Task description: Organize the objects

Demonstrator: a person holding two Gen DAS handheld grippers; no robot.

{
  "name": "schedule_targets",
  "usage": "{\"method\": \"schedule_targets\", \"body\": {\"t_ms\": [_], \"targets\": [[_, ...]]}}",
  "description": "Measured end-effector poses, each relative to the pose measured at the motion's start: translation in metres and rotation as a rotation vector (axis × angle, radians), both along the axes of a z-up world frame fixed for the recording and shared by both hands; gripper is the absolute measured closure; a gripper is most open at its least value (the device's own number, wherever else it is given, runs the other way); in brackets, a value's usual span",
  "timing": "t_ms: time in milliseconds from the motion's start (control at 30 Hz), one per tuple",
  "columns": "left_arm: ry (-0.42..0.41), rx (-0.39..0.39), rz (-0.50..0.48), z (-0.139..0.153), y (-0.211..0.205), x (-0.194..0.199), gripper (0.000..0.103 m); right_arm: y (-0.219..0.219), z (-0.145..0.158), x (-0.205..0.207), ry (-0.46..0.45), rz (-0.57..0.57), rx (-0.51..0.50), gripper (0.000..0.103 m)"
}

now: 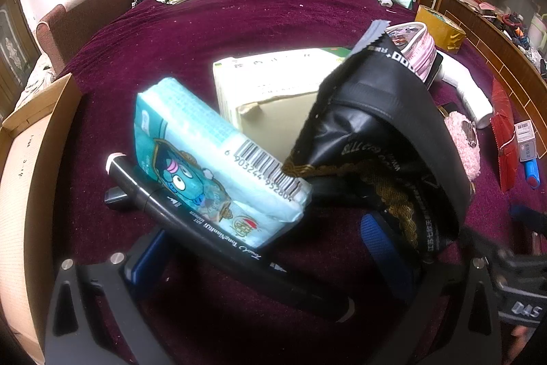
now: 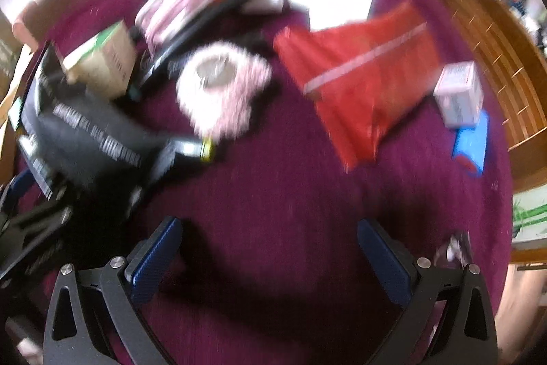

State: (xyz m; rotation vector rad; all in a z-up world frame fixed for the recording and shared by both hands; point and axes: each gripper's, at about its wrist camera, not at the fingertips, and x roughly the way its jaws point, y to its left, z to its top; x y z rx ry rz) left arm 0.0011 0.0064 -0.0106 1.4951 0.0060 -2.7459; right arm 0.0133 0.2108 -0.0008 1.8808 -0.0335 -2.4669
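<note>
My left hand-held gripper (image 1: 266, 262) is spread around the marker (image 1: 191, 221) leaning against the tissue pack (image 1: 205, 153), seemingly to grab it; my right hand-held gripper (image 2: 270, 259) hangs apart, empty, above the bench (image 2: 290, 180)

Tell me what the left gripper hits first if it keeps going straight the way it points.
Most likely the black marker, lying across the open left gripper, with the blue tissue pack just beyond. The black pouch crowds its right finger; depth is uncertain.
</note>
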Motion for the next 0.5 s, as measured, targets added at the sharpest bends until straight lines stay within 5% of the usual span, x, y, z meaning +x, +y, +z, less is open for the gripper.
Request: {"method": "schedule_targets", "body": {"t_ms": [267, 500], "targets": [[0.0, 0.0, 0.001, 0.0, 0.0, 0.0, 0.0, 0.055, 0.061, 0.014, 0.067, -0.109, -0.292, 0.0], [0.0, 0.0, 0.003, 0.0, 0.0, 0.0, 0.0, 0.135, 0.058, -0.043, 0.002, -0.566, -0.486, 0.0]]}}
